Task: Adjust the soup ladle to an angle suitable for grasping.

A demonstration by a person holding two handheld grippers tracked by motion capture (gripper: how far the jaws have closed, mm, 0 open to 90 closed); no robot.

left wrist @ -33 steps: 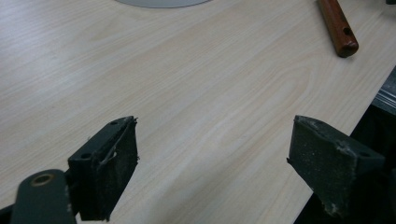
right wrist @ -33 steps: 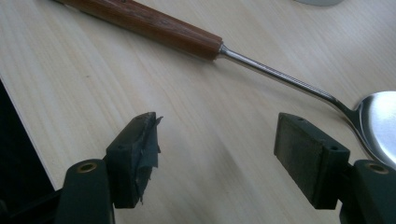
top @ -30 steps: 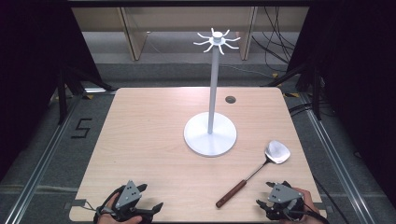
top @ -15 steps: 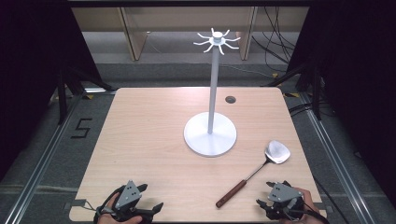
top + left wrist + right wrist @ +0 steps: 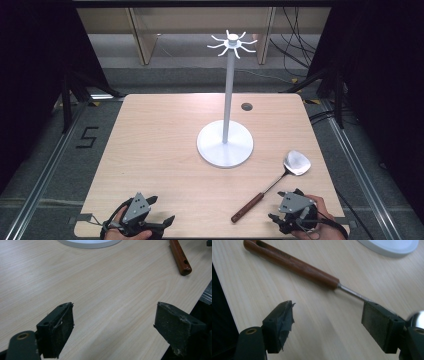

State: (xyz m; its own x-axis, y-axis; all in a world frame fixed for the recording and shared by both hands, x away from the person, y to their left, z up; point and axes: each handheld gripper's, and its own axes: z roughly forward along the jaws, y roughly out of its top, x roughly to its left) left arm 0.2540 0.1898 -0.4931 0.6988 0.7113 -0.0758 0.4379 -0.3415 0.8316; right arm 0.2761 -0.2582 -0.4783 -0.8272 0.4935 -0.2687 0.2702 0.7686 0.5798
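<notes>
Right gripper view: right gripper (image 5: pixel 327 322) jaws spread wide, just been opening, bare table (image 5: pixel 317 335) between them. Spatula (image 5: pixel 294 263) lies flat just beyond the fingertips, untouched, its wooden handle crossing ahead. Left gripper (image 5: pixel 113 327) also spread, nothing between.

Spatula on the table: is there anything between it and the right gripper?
Nothing visible. The right gripper sits just right of the spatula handle, jaws open and empty; they have just been opening. In the right gripper view only bare table lies between the jaws and the handle.
</notes>
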